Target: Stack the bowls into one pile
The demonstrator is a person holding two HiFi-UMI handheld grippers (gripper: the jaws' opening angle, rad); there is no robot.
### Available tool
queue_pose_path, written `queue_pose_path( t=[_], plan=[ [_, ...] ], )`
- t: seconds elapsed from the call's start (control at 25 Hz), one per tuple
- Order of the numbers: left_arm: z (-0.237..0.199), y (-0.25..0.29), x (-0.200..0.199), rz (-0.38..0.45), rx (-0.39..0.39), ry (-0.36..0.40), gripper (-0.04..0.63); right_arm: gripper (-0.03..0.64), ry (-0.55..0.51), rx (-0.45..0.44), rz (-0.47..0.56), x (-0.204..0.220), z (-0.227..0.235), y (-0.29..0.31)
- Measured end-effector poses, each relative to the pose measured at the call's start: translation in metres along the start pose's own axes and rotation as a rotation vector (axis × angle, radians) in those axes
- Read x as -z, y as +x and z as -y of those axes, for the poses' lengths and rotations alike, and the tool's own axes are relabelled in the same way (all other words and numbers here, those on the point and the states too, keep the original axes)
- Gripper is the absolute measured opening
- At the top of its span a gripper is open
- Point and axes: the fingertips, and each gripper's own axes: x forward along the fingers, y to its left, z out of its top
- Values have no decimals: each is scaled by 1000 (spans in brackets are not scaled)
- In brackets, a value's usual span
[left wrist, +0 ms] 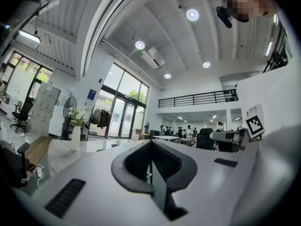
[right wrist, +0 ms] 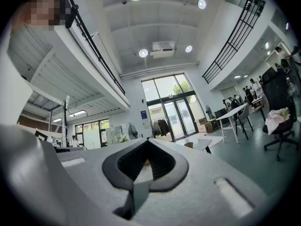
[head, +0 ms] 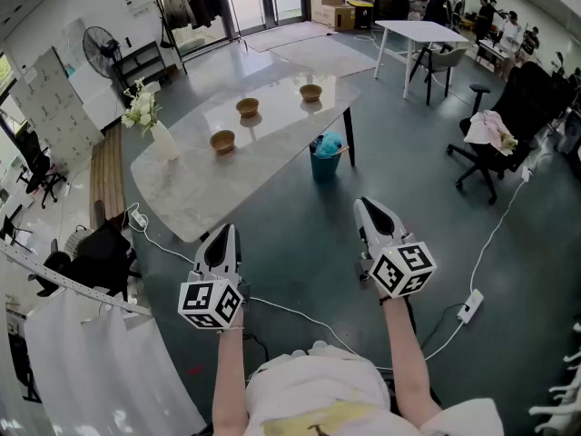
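Three brown bowls stand apart on the marble table [head: 204, 193]: one near the vase [head: 222, 141], one in the middle [head: 247, 107], one at the far end [head: 310, 92]. My left gripper [head: 221, 234] and right gripper [head: 368, 205] are held level over the floor, well short of the table. Both are shut with nothing between the jaws. In the left gripper view the left gripper [left wrist: 151, 147] points past the table's near end and the vase [left wrist: 76, 136]. Ahead of the right gripper [right wrist: 146, 147], the right gripper view shows one bowl [right wrist: 189, 144] small in the distance.
A white vase of flowers [head: 163, 141] stands on the table's left end. A teal bin [head: 327, 157] sits under the table's right side. A black office chair [head: 495, 143] and a white table [head: 422, 33] are to the right. A white cable and power strip [head: 470, 305] lie on the floor.
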Motion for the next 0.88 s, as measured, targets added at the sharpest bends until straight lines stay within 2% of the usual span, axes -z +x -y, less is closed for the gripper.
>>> queue_pose_path(
  t=[0.44,0.8,0.88],
  plan=[
    [7,18,9,-22,7,-7,0,5,-2,-4,-8,4,15,10],
    [29,40,23,-41,17,-24,0,5,37,2,-27,8,49,16],
    [32,45,27,-44,16,-29,0,21,38,-11,-39,9,53,21]
  ],
)
